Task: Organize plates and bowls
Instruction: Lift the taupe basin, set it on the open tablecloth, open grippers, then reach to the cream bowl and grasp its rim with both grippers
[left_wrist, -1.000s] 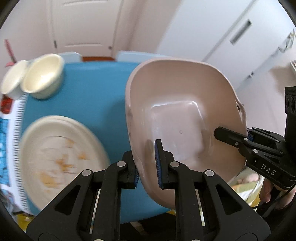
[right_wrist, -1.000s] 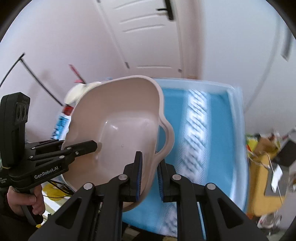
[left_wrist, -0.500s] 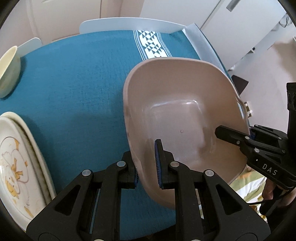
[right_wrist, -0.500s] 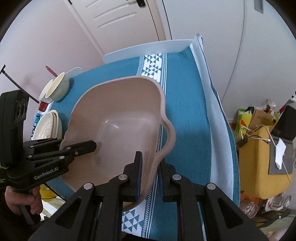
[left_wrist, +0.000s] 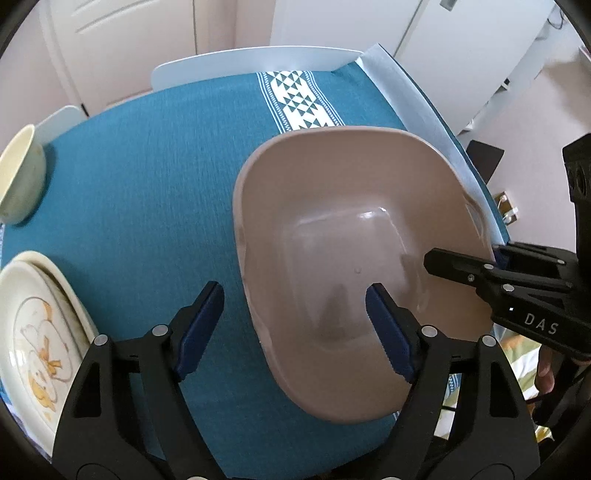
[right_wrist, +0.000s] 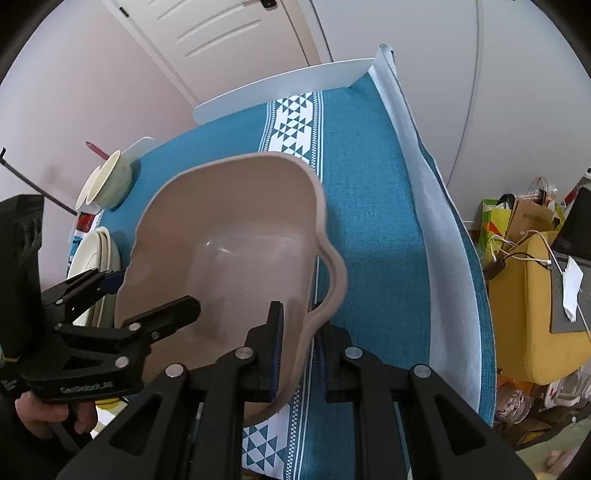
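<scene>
A beige plastic basin (left_wrist: 343, 236) sits on the teal tablecloth (left_wrist: 147, 177), empty inside. My left gripper (left_wrist: 295, 328) is open, its jaws spread either side of the basin's near-left rim, not touching it. My right gripper (right_wrist: 297, 350) is still close around the basin's right rim (right_wrist: 310, 325) by its handle, jaws slightly apart. A stack of cream plates with a duck print (left_wrist: 37, 332) lies at the left. Cream bowls (left_wrist: 20, 181) stand at the far left; they also show in the right wrist view (right_wrist: 109, 181).
A white patterned band (left_wrist: 303, 99) runs across the cloth. A white table edge (left_wrist: 417, 96) borders the far and right sides. A yellow chair and bags (right_wrist: 532, 258) stand on the floor at the right. A door and wall lie behind.
The basin came down onto the table. My left gripper has opened and let go of its rim. My right gripper's jaws have loosened a little on the right rim.
</scene>
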